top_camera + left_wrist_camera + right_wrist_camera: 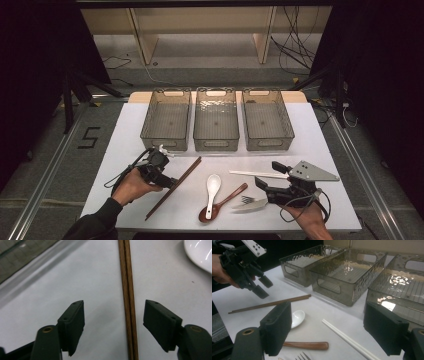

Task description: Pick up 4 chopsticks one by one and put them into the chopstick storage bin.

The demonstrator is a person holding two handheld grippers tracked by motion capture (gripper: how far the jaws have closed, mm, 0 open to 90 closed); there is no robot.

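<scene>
The pair of dark brown wooden chopsticks [174, 188] lies flat on the white tabletop [320, 145], the two sticks pressed side by side. In the high view its long axis runs diagonally, from a near end toward the person's left up to a far end that points at the middle one of the bins. The left gripper [167, 181] hovers over the middle of the pair with its jaws spread wide; in the left gripper view the chopsticks [128, 300] run straight up between the two black jaws, nearer the right-hand one, and neither jaw touches them. The right gripper view shows the left gripper [262, 287] just above the brown chopsticks [270, 304], still apart from them.

The right gripper [265, 186] rests low at the near right of the tabletop, jaws also spread and holding nothing.

Counted: three clear grey plastic bins [216, 121] stand in a row across the far part of the tabletop, all empty. One pair of white chopsticks [257, 174] lies roughly crosswise, just beyond the right gripper. One white ceramic soup spoon [213, 187] lies with its bowl away from the person. One brown wooden spoon [222, 202] lies slanted beside it, its bowl at the near edge. One metal fork [248, 202] lies by the right gripper.
</scene>
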